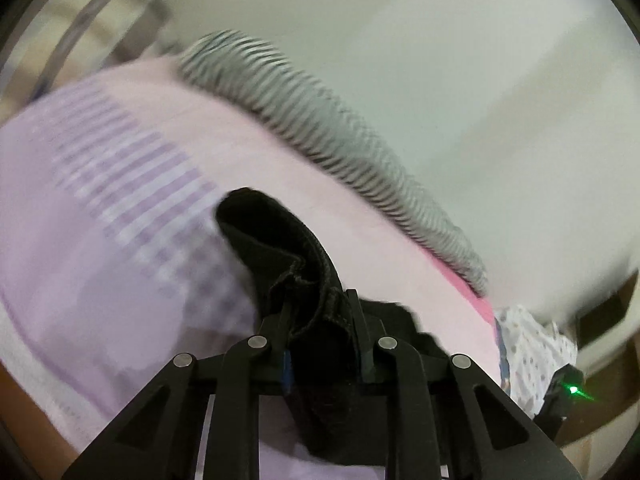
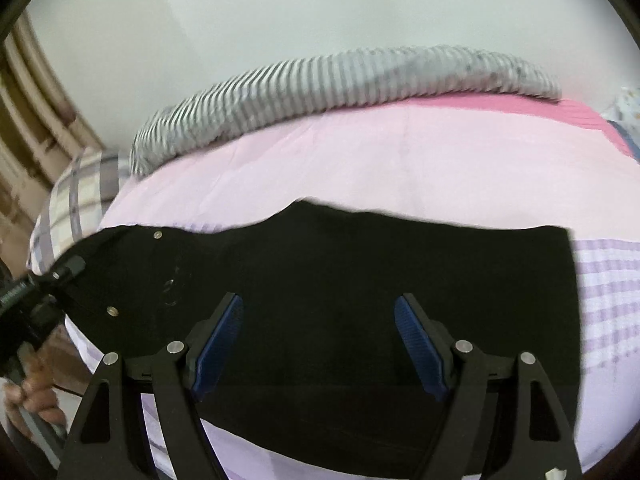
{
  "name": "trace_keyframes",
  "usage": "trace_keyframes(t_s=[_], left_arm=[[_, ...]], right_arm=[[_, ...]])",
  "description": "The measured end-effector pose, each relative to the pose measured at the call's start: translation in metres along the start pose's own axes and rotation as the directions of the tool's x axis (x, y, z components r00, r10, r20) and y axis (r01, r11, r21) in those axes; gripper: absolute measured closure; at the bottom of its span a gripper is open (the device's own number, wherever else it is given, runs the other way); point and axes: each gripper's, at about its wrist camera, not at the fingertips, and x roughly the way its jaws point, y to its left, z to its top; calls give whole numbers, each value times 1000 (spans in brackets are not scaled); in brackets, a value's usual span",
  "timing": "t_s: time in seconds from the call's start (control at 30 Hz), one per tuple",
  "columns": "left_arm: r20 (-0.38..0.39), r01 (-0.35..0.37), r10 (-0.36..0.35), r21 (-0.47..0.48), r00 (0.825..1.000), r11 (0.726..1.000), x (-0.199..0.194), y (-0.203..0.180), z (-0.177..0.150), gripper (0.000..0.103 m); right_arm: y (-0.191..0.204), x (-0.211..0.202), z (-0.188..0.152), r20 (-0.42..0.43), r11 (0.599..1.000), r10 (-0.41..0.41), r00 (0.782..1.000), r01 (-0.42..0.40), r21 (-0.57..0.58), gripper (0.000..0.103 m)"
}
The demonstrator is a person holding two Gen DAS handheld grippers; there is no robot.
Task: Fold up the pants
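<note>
Your left gripper (image 1: 320, 316) was clenched on a bunched edge of the black pants (image 2: 340, 280), the waistband end by the look of the rivets, with dark fabric rising in a roll straight ahead of its fingers. Your right gripper (image 2: 318, 344) hung released, its blue pads (image 2: 218, 344) spread wide over the middle of the garment, which lay flat on the pink bedsheet (image 2: 360, 160) directly beneath and ahead of it.

In the right wrist view the left gripper showed far off to the left, at the pants' rivet end (your hand below it, wrapped round the handle).

To make the fold clean, you wanted to carry the held edge across in one level sweep toward the far hem, to the right of the open gripper, keeping the cloth taut. I'd judge the open gripper best used pinning the crease line. The striped blanket (image 2: 340, 76) lay well beyond, against the wall.
</note>
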Motion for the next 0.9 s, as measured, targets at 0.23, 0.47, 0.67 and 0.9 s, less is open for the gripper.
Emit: trace_keyframes(t_s=[0.23, 0.47, 0.67, 0.9], left_arm=[[-76, 134, -120, 230, 990, 964, 29, -134, 0, 83], [-257, 255, -155, 422, 954, 870, 81, -245, -65, 83], [-388, 270, -66, 500, 919, 823, 131, -279, -137, 83], [-411, 213, 74, 607, 908, 765, 170, -282, -194, 81]], right_arm=[[-80, -47, 1, 76, 988, -62, 995, 50, 147, 27], [-162, -85, -6, 115, 946, -125, 985, 84, 312, 27], [-201, -100, -22, 120, 914, -163, 979, 104, 393, 27], [-211, -92, -31, 109, 897, -131, 985, 71, 437, 27]])
